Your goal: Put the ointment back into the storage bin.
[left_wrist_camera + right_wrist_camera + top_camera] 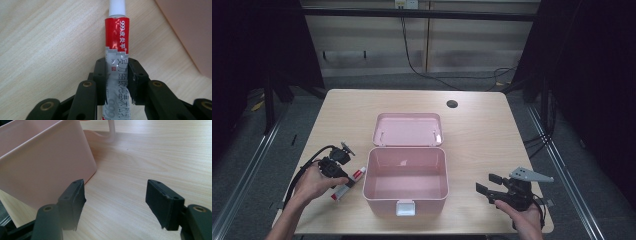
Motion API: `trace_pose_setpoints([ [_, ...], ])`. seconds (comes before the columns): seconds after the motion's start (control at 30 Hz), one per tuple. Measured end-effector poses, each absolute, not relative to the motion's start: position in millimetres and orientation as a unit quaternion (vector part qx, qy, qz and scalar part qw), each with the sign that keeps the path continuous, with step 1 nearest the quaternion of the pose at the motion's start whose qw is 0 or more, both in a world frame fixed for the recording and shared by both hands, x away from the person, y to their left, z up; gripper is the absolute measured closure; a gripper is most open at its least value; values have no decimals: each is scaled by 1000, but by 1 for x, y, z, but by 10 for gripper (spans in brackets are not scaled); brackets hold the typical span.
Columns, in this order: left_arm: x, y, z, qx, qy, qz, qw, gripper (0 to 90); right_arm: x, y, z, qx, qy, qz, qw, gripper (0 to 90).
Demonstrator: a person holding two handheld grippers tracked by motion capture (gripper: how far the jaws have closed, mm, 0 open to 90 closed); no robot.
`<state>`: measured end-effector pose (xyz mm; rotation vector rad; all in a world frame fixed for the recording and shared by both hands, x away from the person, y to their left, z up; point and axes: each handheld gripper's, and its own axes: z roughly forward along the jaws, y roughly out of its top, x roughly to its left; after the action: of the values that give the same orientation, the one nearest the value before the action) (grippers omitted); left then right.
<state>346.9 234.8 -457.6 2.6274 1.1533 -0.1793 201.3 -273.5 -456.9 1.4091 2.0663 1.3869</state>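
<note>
Left hand-held gripper [117, 82] pinches a red-and-white ointment tube [116, 50] lying on the bench [482, 135], just left of the open pink box [405, 182]. Right hand-held gripper [115, 205] hovers released beside the box.

Pink box [405, 186] stands mid-worktop [477, 135], open top, inside bare: free way in from above. Lid [408, 129] folded back flat behind box, takes strip of worktop toward far edge. Tube [347, 183] lies just left of box wall, narrow gap between; left gripper [343, 156] sits over tube, fingers [100, 75] clamped on both sides. Right gripper [486, 184] with fingers [163, 202] spread, well right of box; bare worktop between. Far right worktop free; small dark hole [452, 104] near far edge.
</note>
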Motion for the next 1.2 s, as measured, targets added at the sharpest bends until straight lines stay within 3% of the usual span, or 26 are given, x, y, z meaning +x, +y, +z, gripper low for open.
trace_pose_setpoints([
  [0.4, 343, 246, -445, 913, 376, -83, 132, 711, 202, -273, -457, 486, 718, 478, 140, 316],
  [1.2, 332, 262, -419, 904, 361, -122, 194, 711, 201, -273, -457, 485, 719, 478, 138, 312],
])
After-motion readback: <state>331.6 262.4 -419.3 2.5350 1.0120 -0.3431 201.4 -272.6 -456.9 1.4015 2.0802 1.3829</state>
